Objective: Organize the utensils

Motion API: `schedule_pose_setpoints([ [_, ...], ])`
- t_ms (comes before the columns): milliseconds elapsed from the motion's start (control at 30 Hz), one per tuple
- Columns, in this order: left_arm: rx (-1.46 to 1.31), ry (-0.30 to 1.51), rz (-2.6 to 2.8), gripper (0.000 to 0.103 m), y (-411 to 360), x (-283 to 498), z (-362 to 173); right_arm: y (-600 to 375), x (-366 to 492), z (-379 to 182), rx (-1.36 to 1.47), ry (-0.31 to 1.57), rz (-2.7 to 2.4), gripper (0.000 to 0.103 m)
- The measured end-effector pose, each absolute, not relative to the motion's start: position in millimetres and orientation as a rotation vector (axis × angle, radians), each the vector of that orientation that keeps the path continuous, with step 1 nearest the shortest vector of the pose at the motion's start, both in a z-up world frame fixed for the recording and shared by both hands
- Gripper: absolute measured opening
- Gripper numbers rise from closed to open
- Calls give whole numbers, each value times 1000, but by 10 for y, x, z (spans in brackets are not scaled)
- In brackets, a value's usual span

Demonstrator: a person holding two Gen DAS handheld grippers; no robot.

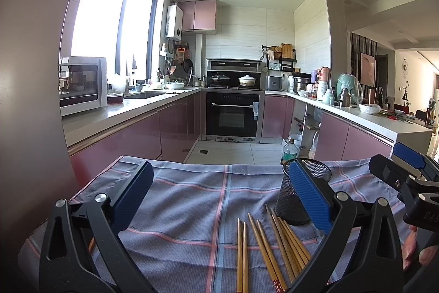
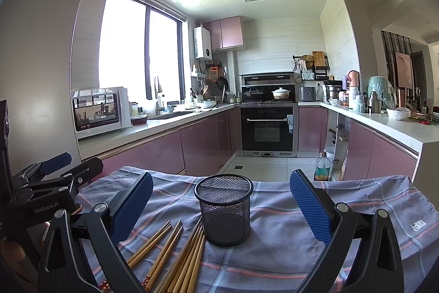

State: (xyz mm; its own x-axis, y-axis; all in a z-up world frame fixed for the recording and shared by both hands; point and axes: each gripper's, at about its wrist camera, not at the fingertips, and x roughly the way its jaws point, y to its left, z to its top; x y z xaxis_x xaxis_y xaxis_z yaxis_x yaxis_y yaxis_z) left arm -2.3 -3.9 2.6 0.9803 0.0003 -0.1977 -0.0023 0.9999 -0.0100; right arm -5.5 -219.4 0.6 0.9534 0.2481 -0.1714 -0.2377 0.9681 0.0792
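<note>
Several wooden chopsticks (image 1: 270, 246) lie loose on a blue-grey checked cloth (image 1: 192, 199), tips pointing away from me. In the right wrist view the same chopsticks (image 2: 175, 251) fan out just left of a black mesh cup (image 2: 224, 208), which stands upright and empty. In the left wrist view the mesh cup (image 1: 297, 197) is partly hidden behind my right finger. My left gripper (image 1: 219, 199) is open above the cloth, holding nothing. My right gripper (image 2: 221, 208) is open too, its fingers wide on either side of the cup without touching it. The other gripper (image 2: 52, 177) shows at the left edge.
The clothed table (image 2: 370, 199) ends at its far edge, with kitchen floor beyond. A plastic bottle (image 2: 322, 166) stands on the floor by an open cabinet. Pink cabinets, an oven (image 2: 267, 128) and a microwave (image 2: 100, 111) line the room.
</note>
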Motion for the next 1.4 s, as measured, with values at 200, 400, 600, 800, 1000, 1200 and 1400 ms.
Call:
schedule_pose_setpoints([
  [200, -4, 212, 1, 98, -80, -1, -25, -2214, -37, -16, 64, 192, 251, 97],
  [400, -6, 224, 2, 98, -99, 4, -41, -2232, -38, -23, 68, 197, 251, 97],
  [600, -13, 250, -5, 98, -78, 53, -69, -2243, 0, -58, 68, 227, 267, 97],
  [800, 24, 378, -30, 98, -51, 251, -234, -2203, 167, -227, 51, 374, 314, 96],
  [1000, 77, 599, -85, 84, -22, 570, -546, -2097, 450, -578, 11, 625, 360, 75],
  [1200, 98, 731, -145, 71, -26, 820, -898, -1939, 612, -865, -7, 787, 415, 54],
  [1400, 144, 813, -184, 63, -131, 938, -1073, -1841, 673, -956, -41, 860, 424, 38],
])
